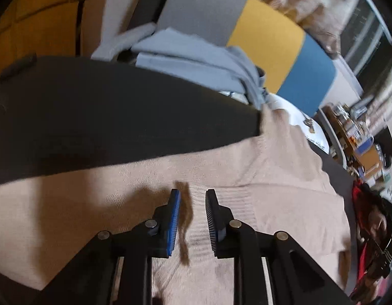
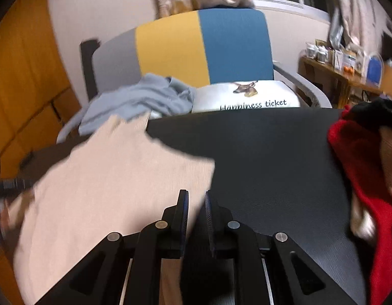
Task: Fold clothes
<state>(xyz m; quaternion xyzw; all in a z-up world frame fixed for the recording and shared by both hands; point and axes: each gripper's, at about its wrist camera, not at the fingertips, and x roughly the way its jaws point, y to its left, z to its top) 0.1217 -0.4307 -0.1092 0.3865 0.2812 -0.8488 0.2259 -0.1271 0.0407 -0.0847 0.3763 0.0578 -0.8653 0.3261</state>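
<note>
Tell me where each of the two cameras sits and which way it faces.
Left wrist: on the left gripper, angled down at the beige knit sweater on the black table; own fingers show.
Right wrist: on the right gripper, facing the sweater's edge, the table and the red garment; own fingers show.
Shared: sweater, table, grey-yellow-blue chair, light-blue garment.

The beige sweater (image 1: 221, 178) runs out of frame below the left fingers (image 1: 174, 218), so its lower edge is unseen. Beyond the right fingers (image 2: 183, 216), motion blurs its far edge. The red garment (image 2: 361, 178) right of them is cut off; shelf clutter (image 2: 348, 56) is illegible.
</note>
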